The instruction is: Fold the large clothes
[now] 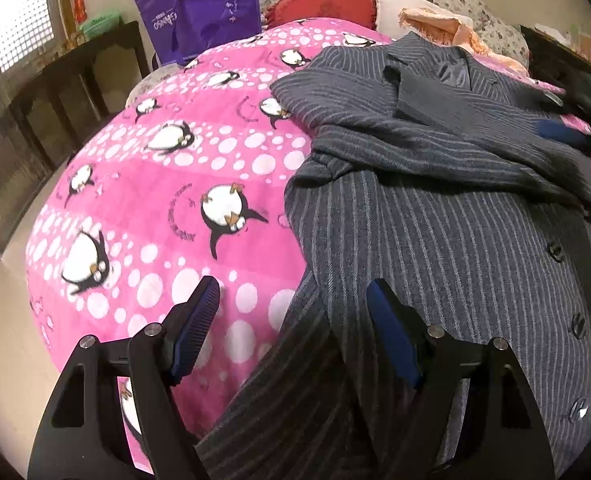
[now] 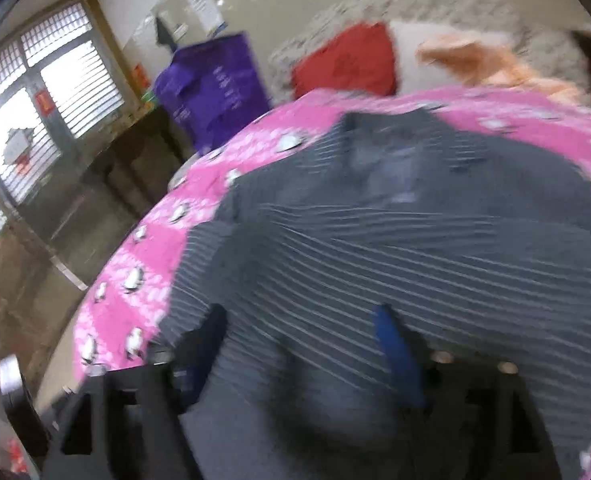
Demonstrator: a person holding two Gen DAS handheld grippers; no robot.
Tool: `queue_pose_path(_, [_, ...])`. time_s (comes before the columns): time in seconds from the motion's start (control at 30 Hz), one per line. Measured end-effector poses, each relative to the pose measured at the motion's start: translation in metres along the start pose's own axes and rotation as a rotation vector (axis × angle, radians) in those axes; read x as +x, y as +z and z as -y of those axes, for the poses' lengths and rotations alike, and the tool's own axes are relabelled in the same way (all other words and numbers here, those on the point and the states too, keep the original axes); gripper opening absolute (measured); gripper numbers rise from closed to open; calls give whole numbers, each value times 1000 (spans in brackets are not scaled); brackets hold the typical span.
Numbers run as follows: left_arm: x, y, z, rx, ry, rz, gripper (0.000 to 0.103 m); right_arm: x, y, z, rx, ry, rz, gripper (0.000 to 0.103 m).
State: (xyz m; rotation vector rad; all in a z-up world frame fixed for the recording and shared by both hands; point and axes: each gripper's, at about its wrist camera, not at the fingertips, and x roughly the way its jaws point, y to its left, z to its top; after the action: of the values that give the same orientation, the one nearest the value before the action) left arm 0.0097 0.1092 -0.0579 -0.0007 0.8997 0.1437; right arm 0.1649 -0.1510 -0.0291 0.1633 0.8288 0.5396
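Your left gripper [image 1: 293,312] has jaws wide apart straddling the hem of the jacket [image 1: 435,208] lying on the bed [image 1: 155,200], right gripper [image 2: 299,344] blurred so can't tell; next, pinch the hem and fold up.

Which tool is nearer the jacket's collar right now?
Right. The right tool sits beside the collar at the striped jacket's top; the left tool is open down at its hem.
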Motion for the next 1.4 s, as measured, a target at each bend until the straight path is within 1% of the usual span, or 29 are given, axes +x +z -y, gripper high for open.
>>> queue_pose_path(0.03, [-3, 5, 0, 7, 7, 11, 78, -18, -14, 7, 5, -1, 3, 77])
queue_pose_path(0.07, [-4, 10, 0, 9, 9, 20, 78, -24, -20, 14, 10, -2, -1, 77])
queue_pose_path(0.13, [-9, 29, 0, 16, 8, 49, 78, -41, -49, 27, -5, -46, -30, 77])
queue_pose_path(0.2, [-11, 57, 1, 19, 1, 76, 78, -52, -77, 32, -67, -130, -56, 77])
queue_pose_path(0.23, [-11, 75, 3, 23, -22, 83, 78, -56, -93, 35, -93, -169, -62, 77])
queue_pose_path(0.27, [-6, 94, 8, 30, -68, 79, 78, -58, -104, 36, -101, -190, -69, 77])
queue_pose_path(0.3, [4, 115, 15, 40, -146, 57, 78, -56, -114, 38, -96, -207, -80, 77])
queue_pose_path(0.33, [11, 126, 20, 47, -186, 47, 78, -59, -120, 39, -84, -208, -54, 77])
queue_pose_path(0.4, [35, 150, 34, 60, -276, -4, 78, -60, -123, 44, -58, -222, -33, 83])
queue_pose_path(0.43, [50, 158, 41, 55, -334, -41, 78, -60, -124, 47, -42, -227, -34, 86])
queue_pose_path(0.47, [62, 163, 46, 46, -376, -79, 78, -60, -125, 50, -33, -224, -33, 87])
queue_pose_path(0.53, [92, 165, 58, 36, -435, -178, 78, -60, -125, 52, -27, -215, -30, 87])
queue_pose_path(0.57, [101, 164, 62, 34, -436, -209, 78, -61, -125, 53, -26, -214, -27, 87])
queue_pose_path(0.6, [108, 163, 66, 35, -430, -215, 78, -62, -126, 53, -28, -216, -24, 87])
queue_pose_path(0.63, [109, 164, 68, 38, -430, -197, 77, -61, -125, 52, -31, -218, -23, 87])
queue_pose_path(0.67, [106, 165, 70, 33, -439, -178, 71, -60, -126, 52, -31, -219, -22, 87])
queue_pose_path(0.7, [105, 167, 70, 21, -460, -171, 45, -61, -126, 52, -30, -218, -21, 87])
queue_pose_path(0.73, [106, 169, 71, 7, -486, -190, 15, -61, -123, 51, -28, -217, -19, 87])
queue_pose_path(0.77, [106, 169, 72, 3, -483, -202, 10, -61, -123, 51, -28, -217, -18, 87])
queue_pose_path(0.8, [103, 170, 73, 6, -471, -192, 8, -60, -123, 51, -28, -218, -17, 87])
queue_pose_path(0.87, [84, 173, 70, 12, -464, -136, 6, -62, -124, 50, -28, -219, -16, 88])
queue_pose_path(0.97, [44, 179, 55, -26, -503, -31, 5, -63, -125, 50, -28, -219, -15, 88])
queue_pose_path(1.03, [12, 184, 34, -48, -511, 52, 2, -64, -125, 51, -28, -219, -15, 88])
queue_pose_path(1.1, [-7, 189, 5, -98, -509, 98, 2, -64, -125, 51, -27, -219, -16, 88])
queue_pose_path(1.13, [-11, 190, -8, -115, -484, 114, 2, -64, -125, 51, -28, -219, -16, 88])
queue_pose_path(1.2, [-8, 187, -25, -133, -436, 123, 2, -64, -125, 51, -28, -219, -16, 88])
queue_pose_path(1.23, [0, 184, -33, -152, -430, 98, 2, -64, -125, 51, -28, -219, -16, 88])
queue_pose_path(1.3, [17, 176, -40, -179, -451, 43, 2, -64, -125, 51, -29, -219, -16, 88])
queue_pose_path(1.4, [34, 165, -23, -144, -462, -12, 3, -64, -125, 51, -29, -219, -16, 88])
